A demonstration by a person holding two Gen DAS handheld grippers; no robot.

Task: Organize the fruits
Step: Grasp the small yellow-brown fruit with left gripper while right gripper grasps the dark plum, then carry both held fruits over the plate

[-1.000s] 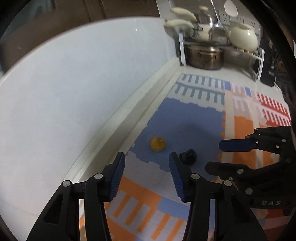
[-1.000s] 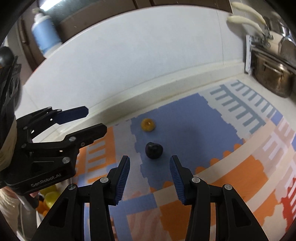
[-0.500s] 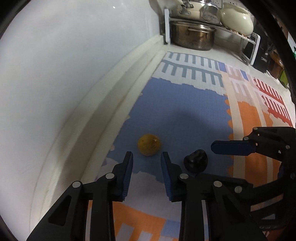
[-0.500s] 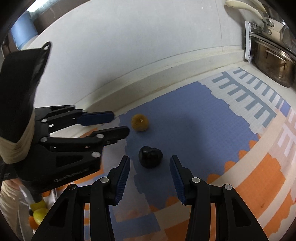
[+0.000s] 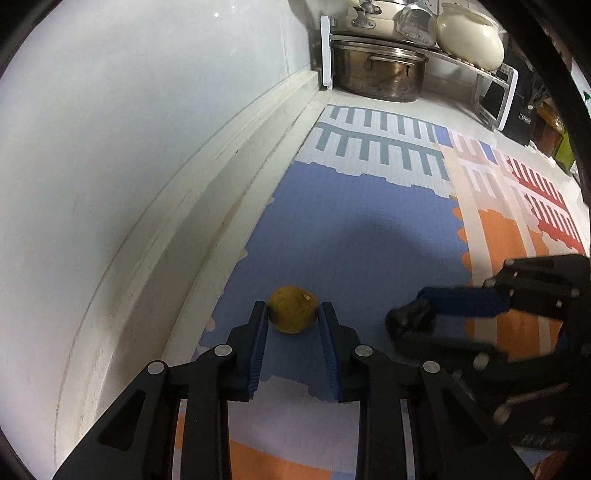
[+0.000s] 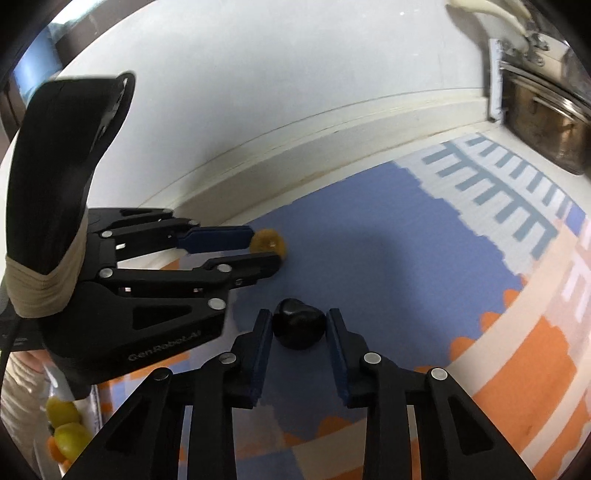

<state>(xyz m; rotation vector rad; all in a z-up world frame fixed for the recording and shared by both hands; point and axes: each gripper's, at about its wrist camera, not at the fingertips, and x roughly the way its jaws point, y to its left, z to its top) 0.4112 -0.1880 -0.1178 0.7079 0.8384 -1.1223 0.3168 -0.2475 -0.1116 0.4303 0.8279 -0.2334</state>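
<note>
A small yellow-orange fruit (image 5: 292,309) lies on the blue patch of a patterned mat (image 5: 369,229) close to the white wall. My left gripper (image 5: 293,309) has its jaws on both sides of it, pads touching or nearly touching. A dark, almost black fruit (image 6: 299,328) lies just to the right. My right gripper (image 6: 299,319) straddles it with its pads touching or nearly so. In the right wrist view the left gripper (image 6: 264,245) reaches in from the left at the yellow fruit (image 6: 269,242). In the left wrist view the right gripper (image 5: 413,317) shows at the dark fruit (image 5: 408,318).
A white wall and skirting (image 5: 207,206) run along the left of the mat. A metal pot (image 5: 376,74) and a cream pot (image 5: 469,35) stand on a rack at the far end. Several yellow and orange fruits (image 6: 66,428) lie at the lower left in the right wrist view.
Both grippers moved forward and down. The left jaws narrowed around the yellow fruit. The right jaws now straddle the dark fruit.
</note>
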